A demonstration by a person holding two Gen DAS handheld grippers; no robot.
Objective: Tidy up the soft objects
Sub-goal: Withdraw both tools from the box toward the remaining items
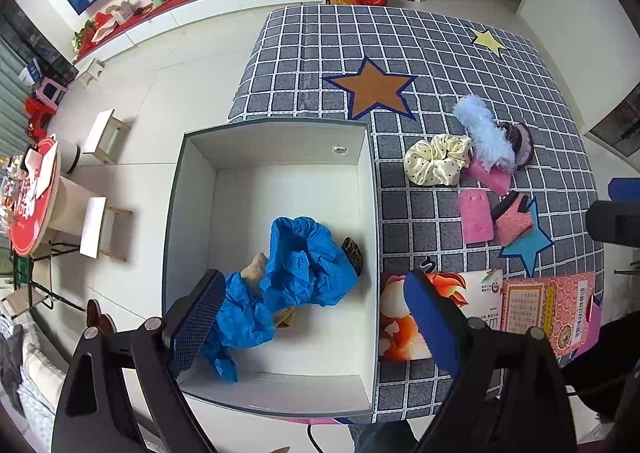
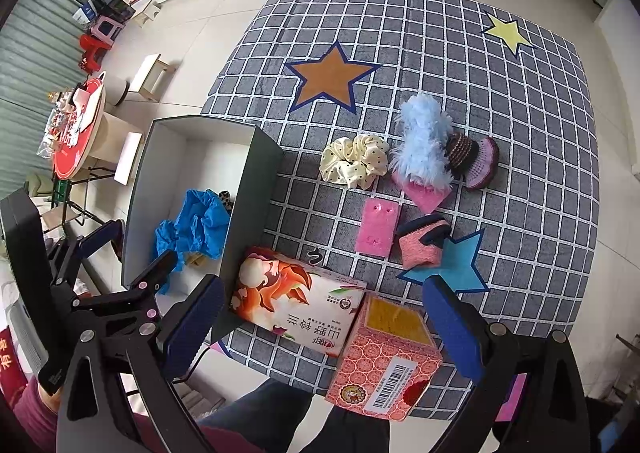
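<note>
L gripper (image 1: 314, 317) jaws wide, empty, over box (image 1: 372, 213); blue cover (image 1: 296, 273) between them, long axis diagonal. R gripper (image 2: 324, 325) jaws wide, straddling tissue pack (image 2: 296, 301); scrunchie (image 2: 354, 159) well ahead.

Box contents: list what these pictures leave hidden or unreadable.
- Brown patterned items in the box: mostly buried under the blue plastic in both views; what they are is unclear.
- Box's near left corner, left wrist view: covered by a left gripper finger.
- Box floor, right wrist view: partly cut off by its own wall.
- Crochet piece: half behind the blue fluffy item.
</note>
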